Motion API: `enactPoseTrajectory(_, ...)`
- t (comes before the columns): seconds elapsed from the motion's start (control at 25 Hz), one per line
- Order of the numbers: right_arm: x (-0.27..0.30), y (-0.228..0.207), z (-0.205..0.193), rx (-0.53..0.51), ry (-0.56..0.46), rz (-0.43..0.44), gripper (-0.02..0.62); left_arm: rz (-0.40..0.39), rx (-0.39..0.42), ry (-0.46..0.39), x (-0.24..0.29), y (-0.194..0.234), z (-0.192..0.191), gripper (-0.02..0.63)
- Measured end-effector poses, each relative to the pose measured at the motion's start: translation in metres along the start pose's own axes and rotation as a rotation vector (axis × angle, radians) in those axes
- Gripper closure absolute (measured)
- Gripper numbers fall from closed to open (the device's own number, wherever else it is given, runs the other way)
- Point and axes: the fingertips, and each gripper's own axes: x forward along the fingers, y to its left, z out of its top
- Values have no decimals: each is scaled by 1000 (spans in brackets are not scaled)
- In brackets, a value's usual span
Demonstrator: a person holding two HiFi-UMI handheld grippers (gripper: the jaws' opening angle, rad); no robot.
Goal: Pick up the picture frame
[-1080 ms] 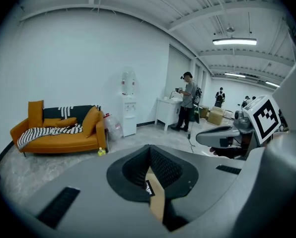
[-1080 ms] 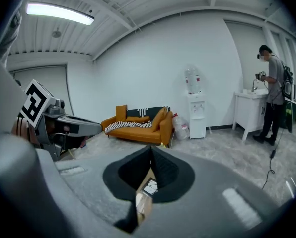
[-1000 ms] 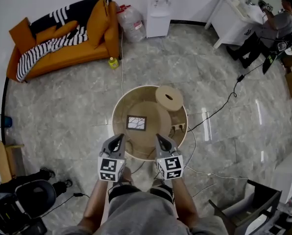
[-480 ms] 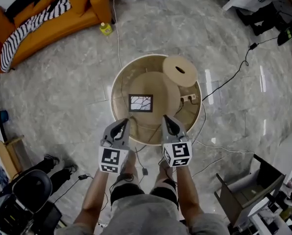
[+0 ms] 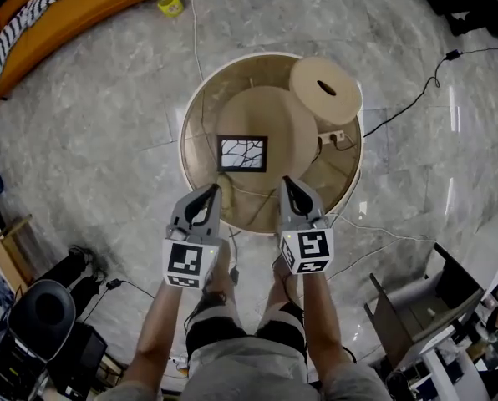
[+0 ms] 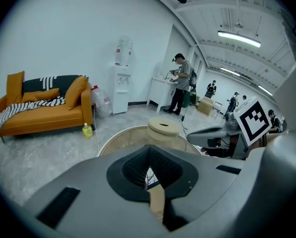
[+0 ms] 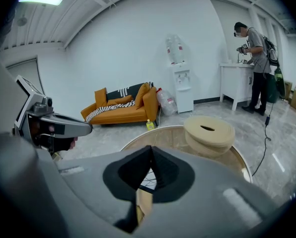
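The picture frame (image 5: pixel 242 153), dark-edged with a white crackle picture, lies flat on the round wooden top of the glass-rimmed table (image 5: pixel 200 98). My left gripper (image 5: pixel 210 192) and right gripper (image 5: pixel 288 184) hover side by side over the table's near rim, short of the frame and not touching it. Both have their jaws shut with nothing between them. In the left gripper view a strip of the frame (image 6: pixel 150 176) shows through the gap under the closed tips (image 6: pixel 149 148). The right gripper view shows the frame (image 7: pixel 146 180) the same way below its tips (image 7: pixel 150 150).
A beige round cushion (image 5: pixel 325 88) with a slot sits on the table's far right, a power strip (image 5: pixel 332 138) beside it. Cables run over the marble floor. An orange sofa (image 5: pixel 57 7) stands far left, a black chair (image 5: pixel 44 316) near left, a dark stand (image 5: pixel 416 307) near right.
Both grippers have come down together toward the table's near rim, staying shut. The table and frame now look larger and closer in the head view.
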Motion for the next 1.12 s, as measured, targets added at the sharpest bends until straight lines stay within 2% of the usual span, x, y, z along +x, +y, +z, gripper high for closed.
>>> enactPoseTrajectory(0.44, 51, -5, -74, 7, 64, 1, 595, -12, -38, 40, 48, 23, -76, 588)
enactPoseTrajectory(0.64, 70, -7, -100, 14, 81, 11, 595, -6, -78, 67, 66, 28, -104, 588)
enactPoseTrajectory(0.76, 83, -8, -115, 20, 102, 12, 595, -17, -56, 78, 75, 30, -121, 588)
enactPoseTrajectory(0.92, 98, -12, -133, 29, 134, 3, 595, -11, -92, 98, 83, 35, -135, 588)
enactPoseTrajectory(1.12, 112, -18, -146, 62, 175, -20, 595, -16, -59, 95, 88, 42, -142, 588)
